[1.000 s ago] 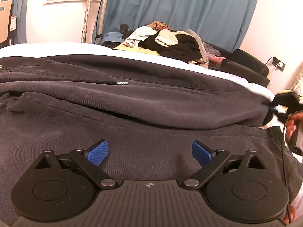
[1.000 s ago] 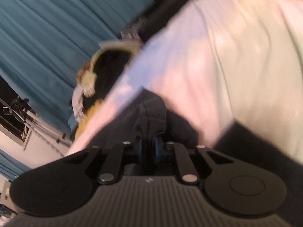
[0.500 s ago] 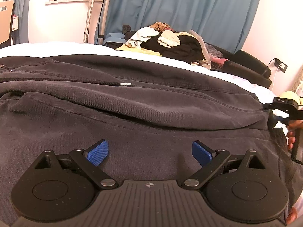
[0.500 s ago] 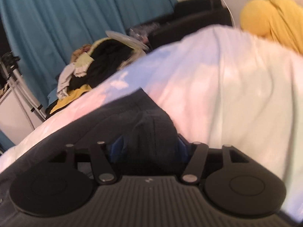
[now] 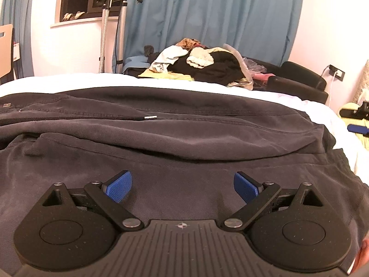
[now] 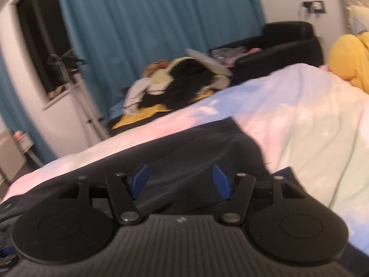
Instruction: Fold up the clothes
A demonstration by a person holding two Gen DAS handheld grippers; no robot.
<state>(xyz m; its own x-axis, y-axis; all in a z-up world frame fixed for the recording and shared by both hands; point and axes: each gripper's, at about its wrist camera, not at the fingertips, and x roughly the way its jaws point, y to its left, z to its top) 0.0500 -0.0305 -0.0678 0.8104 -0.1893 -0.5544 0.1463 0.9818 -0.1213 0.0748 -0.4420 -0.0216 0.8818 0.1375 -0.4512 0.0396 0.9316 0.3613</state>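
Left tool (image 5: 183,185) spread wide, blue pads (image 5: 118,185) apart, gripping nothing, low over the dark grey garment (image 5: 184,133). Garment lies spread across the white bed (image 5: 57,80), filling the left wrist view from 9 to 3 o'clock; one layer folded over another, fold edge running across mid-frame. Drawstring tip (image 5: 150,117) with metal end sits on the upper layer at about 11 o'clock from the tool.

Right tool (image 6: 180,181) also released, pads (image 6: 139,180) apart, nothing between them. Right wrist view is blurred. It hangs over the garment's (image 6: 196,152) corner, which ends toward 1 o'clock; bare bed sheet (image 6: 299,120) beyond it at 2–3 o'clock. Can't tell if the pads touch the cloth.

Background: pile of mixed clothes (image 5: 200,67) at 12 o'clock past the bed, blue curtain (image 5: 219,16) behind it, black sofa (image 5: 299,78) at 1–2 o'clock. Yellow fabric (image 6: 348,67) at 2 o'clock in the right wrist view. The right tool's blue pad shows at the 3 o'clock edge of the left wrist view, well apart from the garment.
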